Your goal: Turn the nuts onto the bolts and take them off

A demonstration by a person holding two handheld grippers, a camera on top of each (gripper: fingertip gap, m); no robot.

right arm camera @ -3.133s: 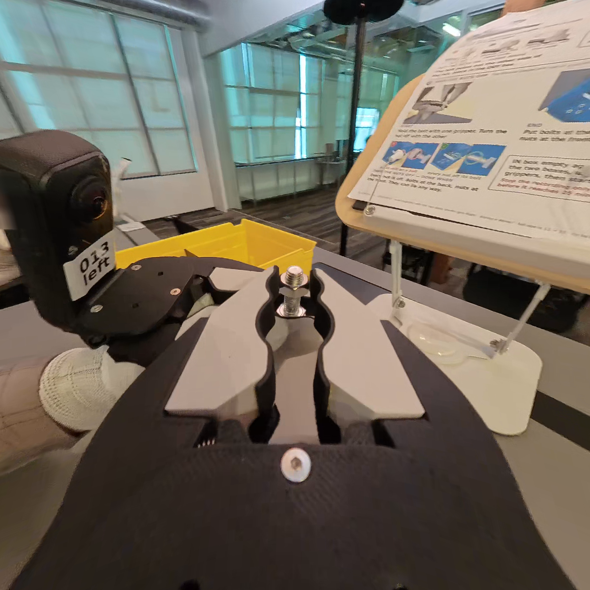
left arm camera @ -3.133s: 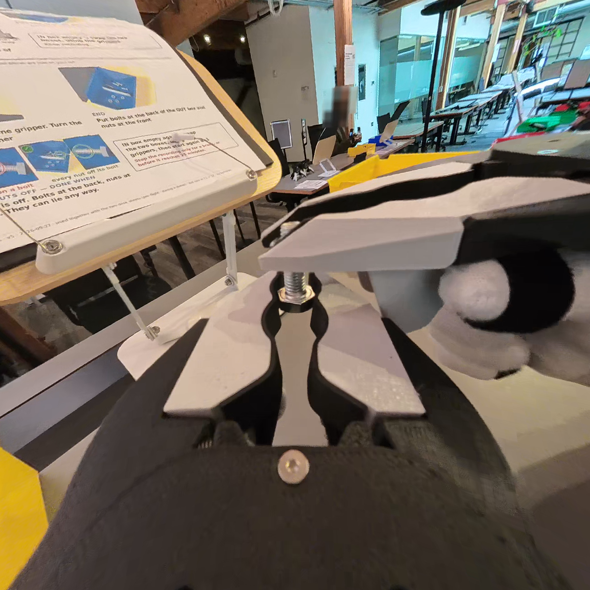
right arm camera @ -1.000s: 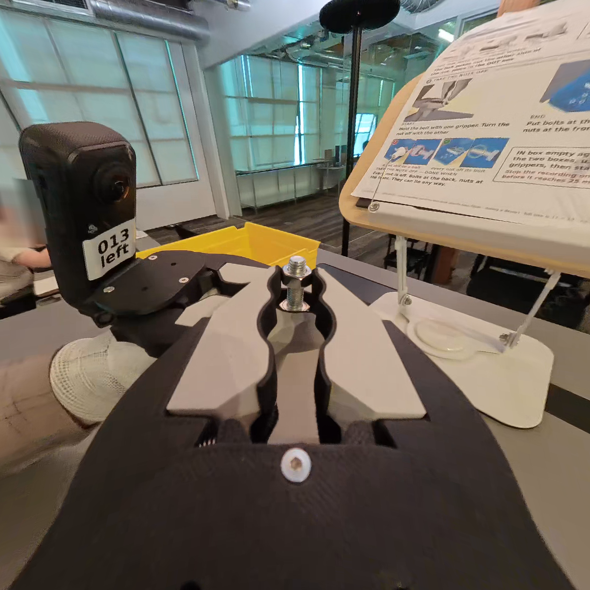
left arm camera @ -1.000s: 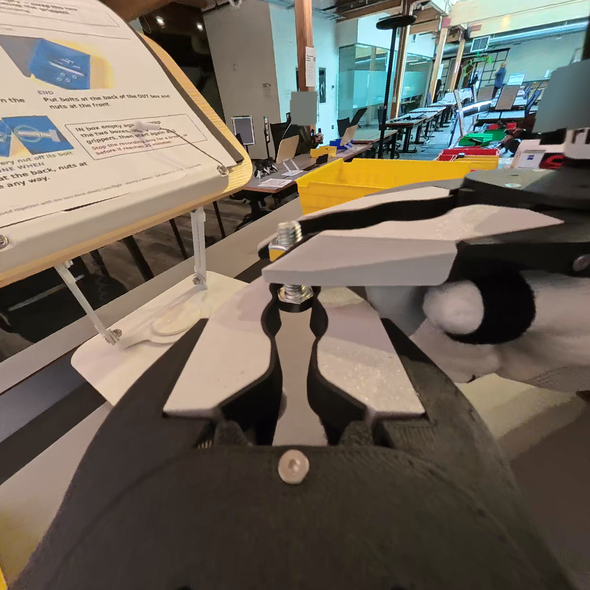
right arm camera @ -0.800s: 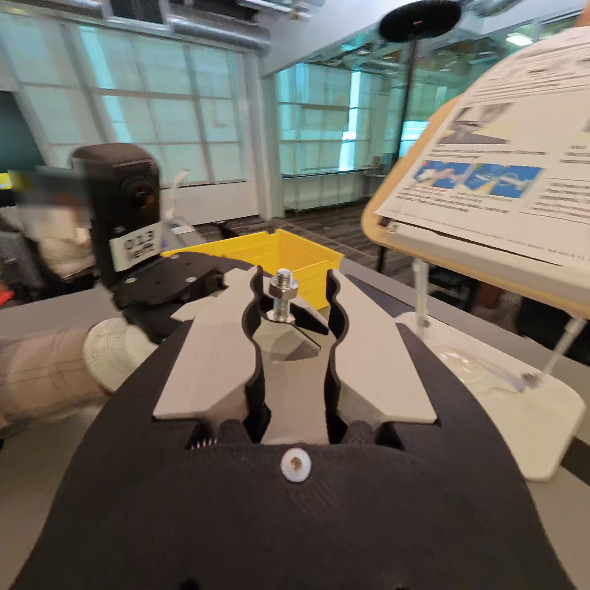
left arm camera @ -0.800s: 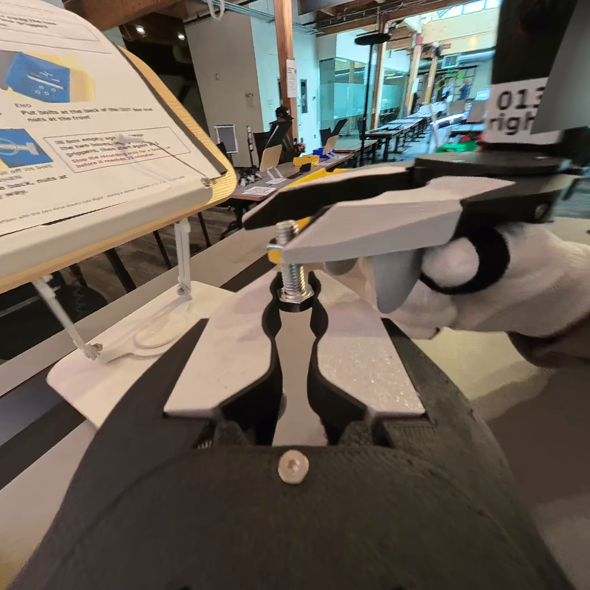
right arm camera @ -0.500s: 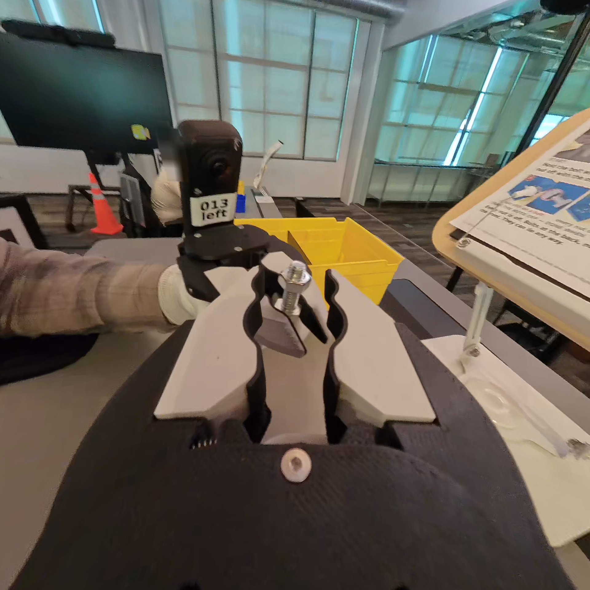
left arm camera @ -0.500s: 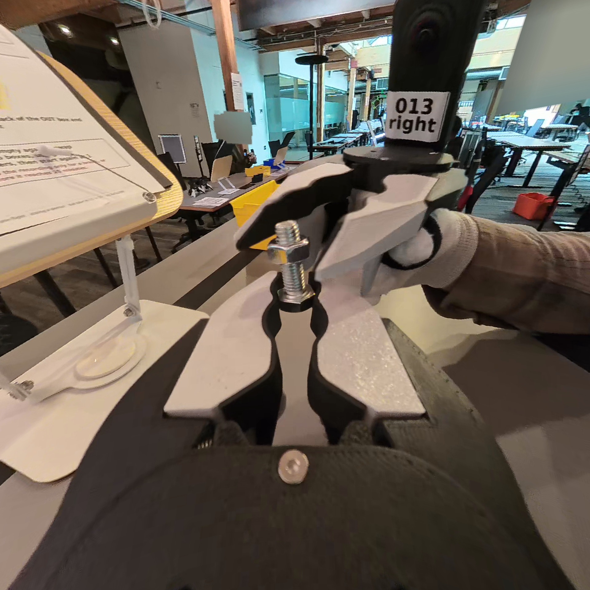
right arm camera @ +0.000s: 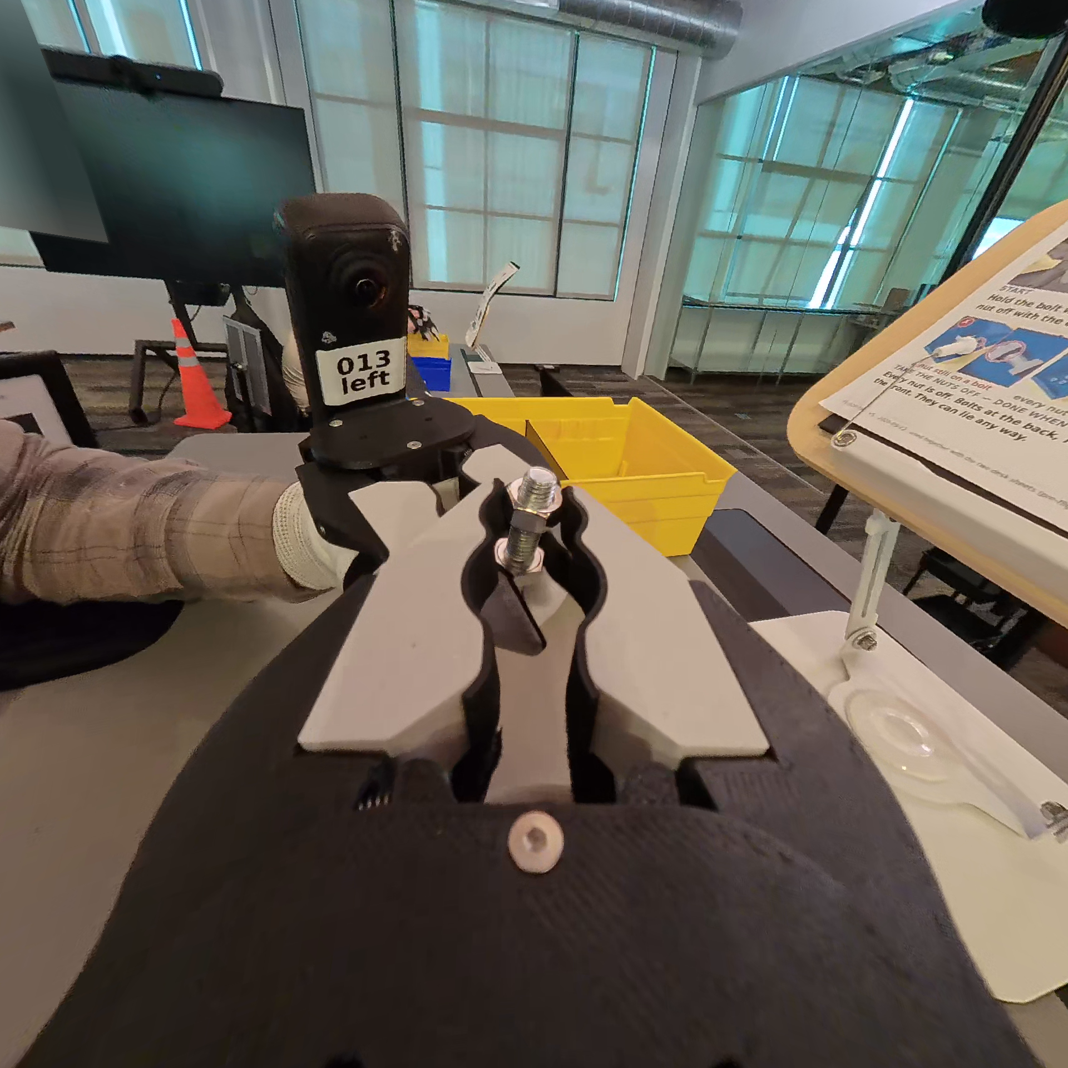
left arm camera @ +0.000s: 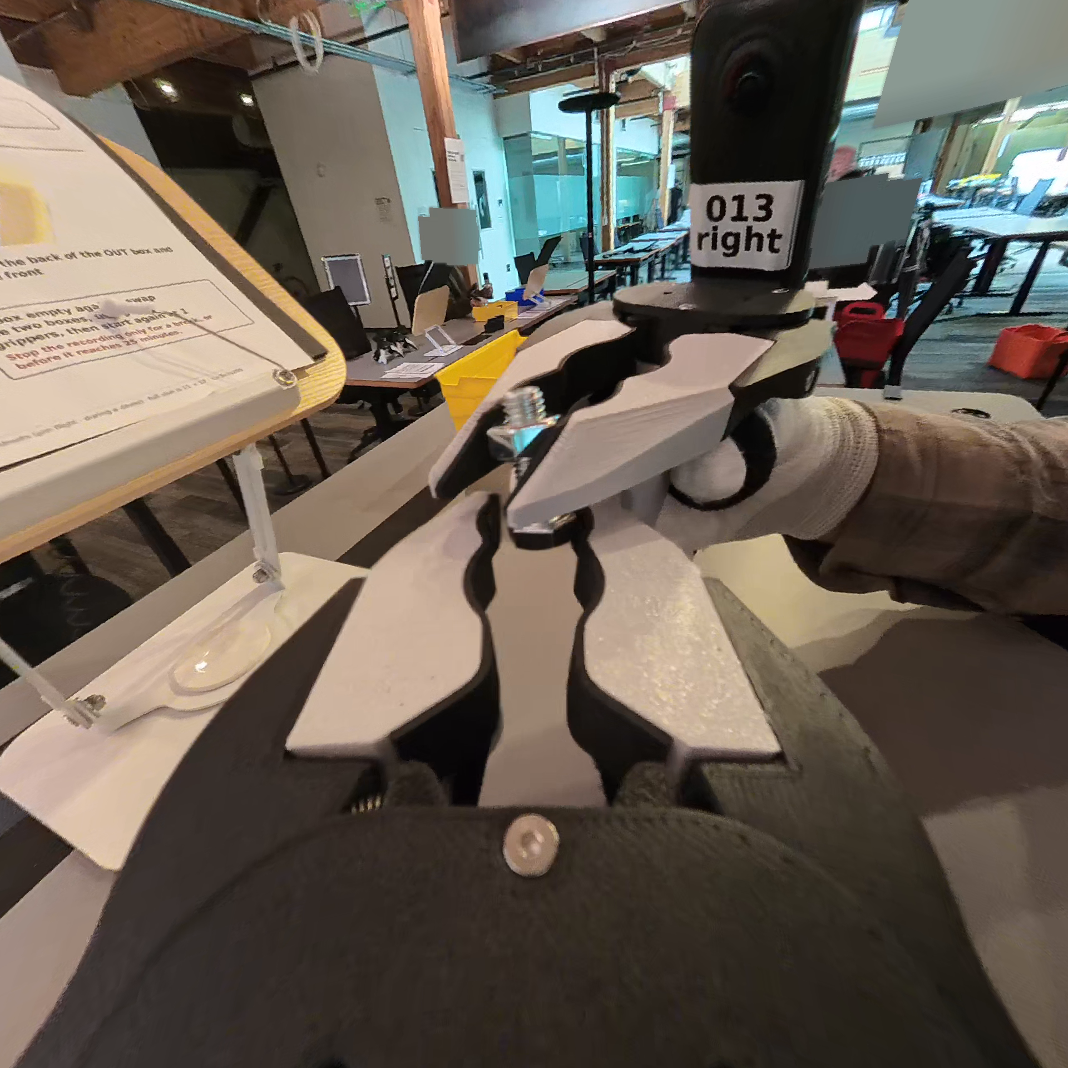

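A silver bolt (right arm camera: 522,534) stands upright in the air between both grippers. My left gripper (left arm camera: 534,520) is shut on the bolt's lower end; the right gripper's finger mostly hides that end in the left wrist view. In the right wrist view the left gripper (right arm camera: 523,586) reaches in from the left. A hex nut (right arm camera: 534,500) sits near the top of the thread, with the thread tip (left arm camera: 523,404) sticking out above it. My right gripper (right arm camera: 534,497) is shut on this nut. Its fingers (left arm camera: 624,427) reach in from the right in the left wrist view.
A yellow bin (right arm camera: 636,462) stands on the grey table (right arm camera: 115,780) just behind the grippers. A tilted instruction board (left arm camera: 144,347) on a white base (left arm camera: 144,751) stands close by; it is at the right in the right wrist view (right arm camera: 953,416). Spacing between my two grippers at the tips: around 5 cm.
One second ago my right gripper held the nut; half a second ago it was open and swung round the bolt. Now it is shut on the nut again. The left gripper kept hold of the bolt.
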